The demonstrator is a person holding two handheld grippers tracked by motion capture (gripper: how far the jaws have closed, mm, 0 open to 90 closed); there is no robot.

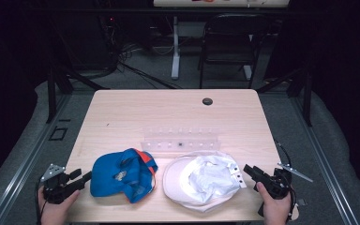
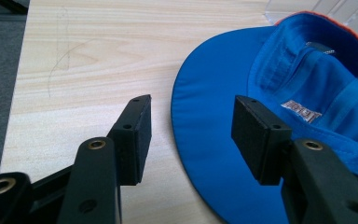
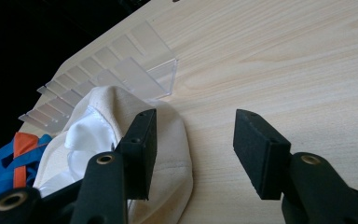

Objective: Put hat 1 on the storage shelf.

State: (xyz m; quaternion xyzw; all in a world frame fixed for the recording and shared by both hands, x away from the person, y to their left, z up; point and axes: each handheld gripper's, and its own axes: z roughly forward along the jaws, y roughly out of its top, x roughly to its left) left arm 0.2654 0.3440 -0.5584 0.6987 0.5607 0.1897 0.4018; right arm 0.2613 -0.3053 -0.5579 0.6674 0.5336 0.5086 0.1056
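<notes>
Approach stage, nothing gripped. Blue cap (image 1: 123, 175) lies inside-up at lower left of the high view, white cap (image 1: 201, 180) lower centre-right, both on the table (image 1: 168, 112). Left gripper (image 1: 85, 177) wide open, just beside the blue brim; right gripper (image 1: 247, 169) wide, empty, beside the white cap. Likely next: close on a brim edge.

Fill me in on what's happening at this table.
A person sits at a wooden table with a two-jaw gripper in each hand. Two caps lie upside down near the front edge: a blue cap on the left and a white cap on the right, with a clear plastic rack just behind them. The left gripper points at the blue cap's brim, the right gripper at the white cap. Both stand open, holding nothing.
</notes>
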